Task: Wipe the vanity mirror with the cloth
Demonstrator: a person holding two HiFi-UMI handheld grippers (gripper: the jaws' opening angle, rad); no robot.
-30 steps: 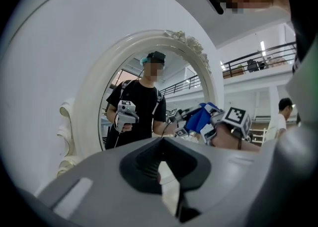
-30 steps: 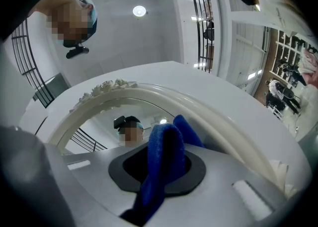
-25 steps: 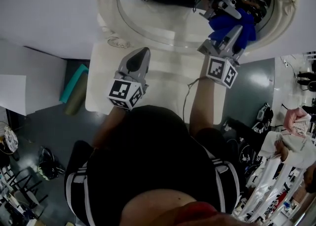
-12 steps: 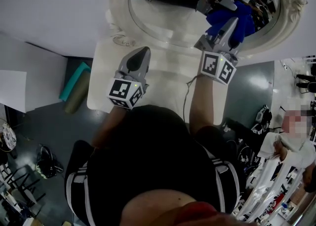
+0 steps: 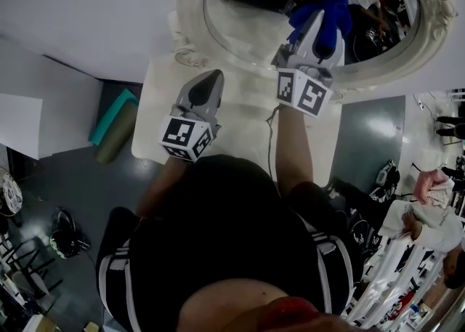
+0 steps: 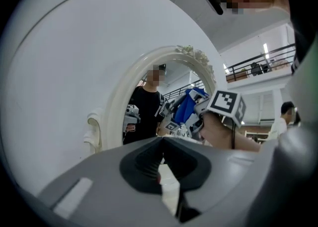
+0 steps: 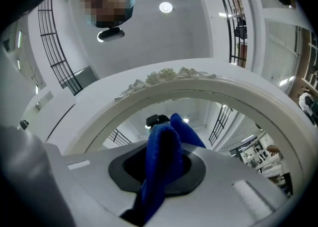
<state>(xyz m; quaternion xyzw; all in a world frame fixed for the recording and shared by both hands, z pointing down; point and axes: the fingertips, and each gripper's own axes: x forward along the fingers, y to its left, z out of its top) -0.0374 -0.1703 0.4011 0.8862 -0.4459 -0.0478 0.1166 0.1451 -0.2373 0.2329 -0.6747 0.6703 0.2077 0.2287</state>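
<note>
The vanity mirror [image 5: 190, 29] has a white carved oval frame and stands at the back of a white table. My right gripper [image 5: 322, 12] is shut on a blue cloth [image 5: 333, 12] and presses it against the lower part of the glass. The glass reflects both the cloth and the gripper. In the right gripper view the cloth [image 7: 161, 164] bulges out between the jaws, with the mirror frame [image 7: 174, 79] arching close above. My left gripper [image 5: 208, 80] hovers over the table in front of the mirror, shut and holding nothing. From the left gripper view the cloth [image 6: 188, 106] shows against the mirror [image 6: 117, 109].
The white table [image 5: 240, 131] is narrow, with dark floor on both sides. A teal roll [image 5: 110, 121] lies on the floor at the left. Clothes and clutter [image 5: 429, 214] crowd the right side. A white wall [image 5: 80, 11] rises behind the mirror.
My right gripper has slid the blue cloth leftward across the lower glass. The left gripper has stayed over the table.
</note>
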